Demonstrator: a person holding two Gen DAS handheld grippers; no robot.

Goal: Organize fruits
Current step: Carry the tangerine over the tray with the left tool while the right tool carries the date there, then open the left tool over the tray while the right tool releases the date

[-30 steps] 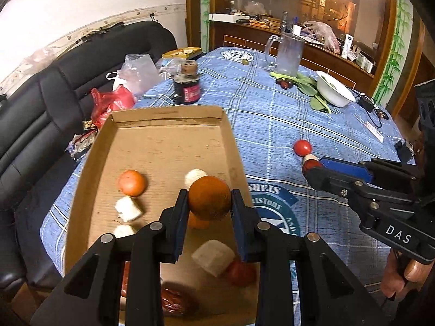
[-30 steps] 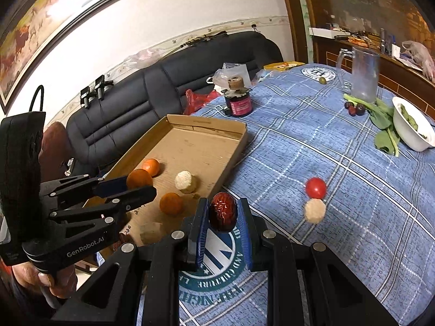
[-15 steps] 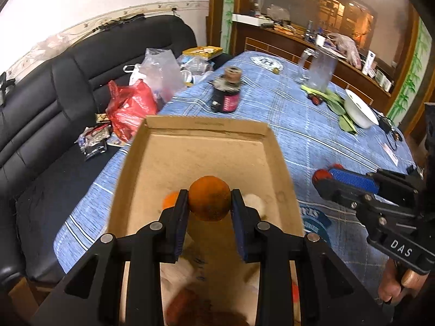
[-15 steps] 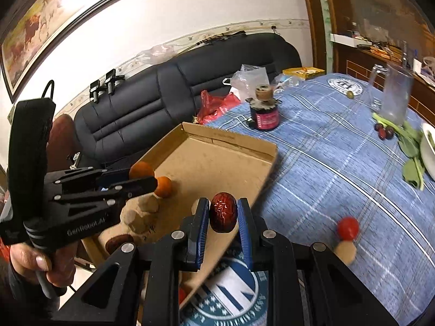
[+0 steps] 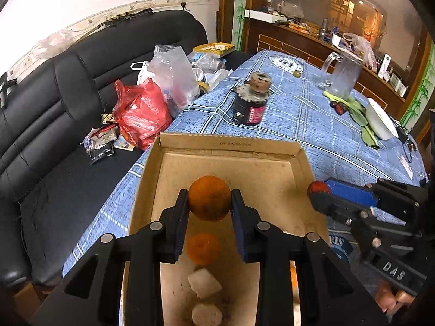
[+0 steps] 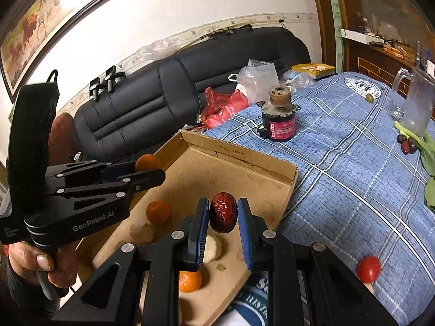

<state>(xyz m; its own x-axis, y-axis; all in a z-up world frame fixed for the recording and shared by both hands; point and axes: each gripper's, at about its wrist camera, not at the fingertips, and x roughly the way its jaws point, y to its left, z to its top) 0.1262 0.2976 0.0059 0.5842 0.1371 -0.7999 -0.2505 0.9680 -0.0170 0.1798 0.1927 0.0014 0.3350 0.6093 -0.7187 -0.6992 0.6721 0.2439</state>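
The shallow brown cardboard box [image 5: 231, 146] lies at the blue checked tablecloth's [image 5: 312, 119] sofa-side edge, its far half bare. Above it, the left gripper [image 5: 210, 203] clamps one round orange tangerine [image 5: 210, 201]; the right gripper [image 6: 223, 213], nearly closed, pinches one wrinkled red date [image 6: 223, 212]. Two tangerines [image 6: 159, 212] and some pale lumps [image 5: 204, 282] lie inside.

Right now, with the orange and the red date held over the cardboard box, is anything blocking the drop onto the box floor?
Nothing visible blocks either. Bare box floor lies ahead of the orange in the left tongs. The date in the right tongs hangs over open cardboard, though a pale piece lies just below-behind it.
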